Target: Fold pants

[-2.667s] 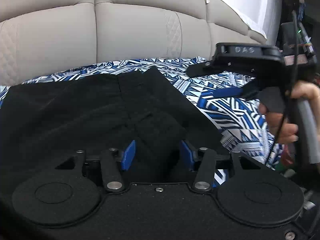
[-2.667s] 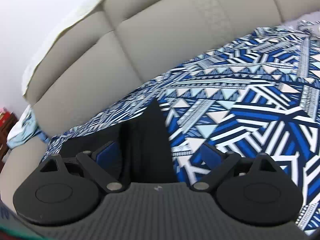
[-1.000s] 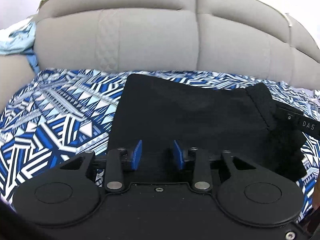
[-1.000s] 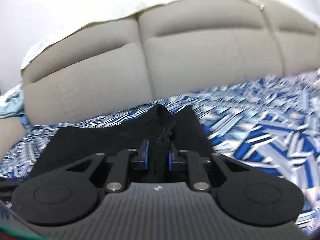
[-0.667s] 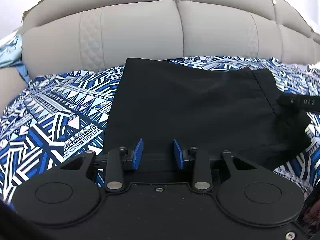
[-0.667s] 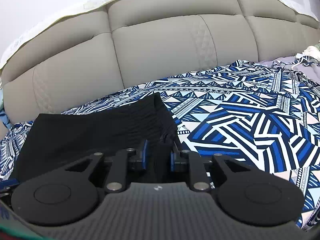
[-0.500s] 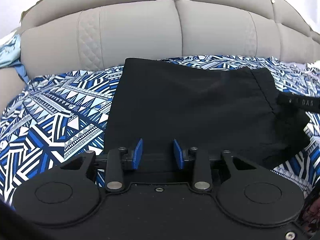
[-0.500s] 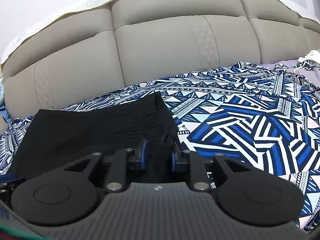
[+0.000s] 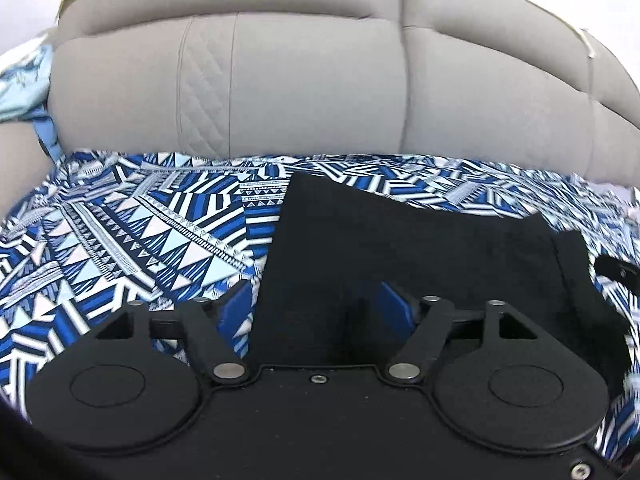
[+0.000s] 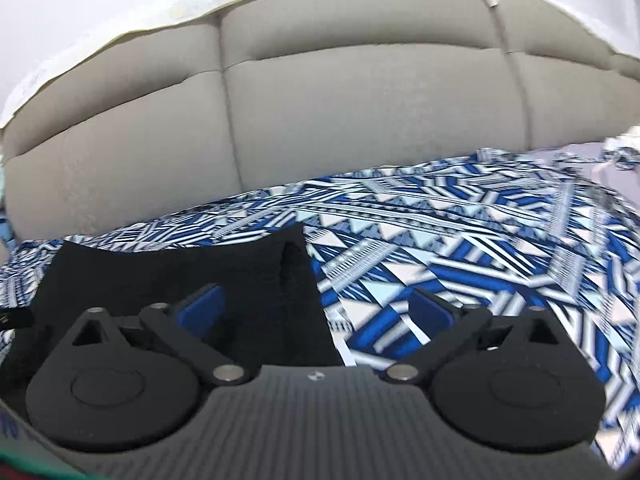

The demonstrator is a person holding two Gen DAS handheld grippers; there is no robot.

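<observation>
Pants (image 9: 420,256): black, folded flat, centre frame on patterned bedspread (image 9: 120,240).
Left gripper (image 9: 316,308): jaws opening, gripping nothing.
Right gripper (image 10: 316,308): jaws opening, gripping nothing.

The near edge of the black pants (image 9: 400,256) is hidden behind the gripper body. The patterned sheet (image 10: 520,248) is motion-blurred at right.

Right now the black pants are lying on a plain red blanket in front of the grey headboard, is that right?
Not quite. The black pants do lie in front of the grey headboard, but the blanket is not plain red: it has a blue, white and black geometric pattern. Both the left and right wrist views show it.
</observation>
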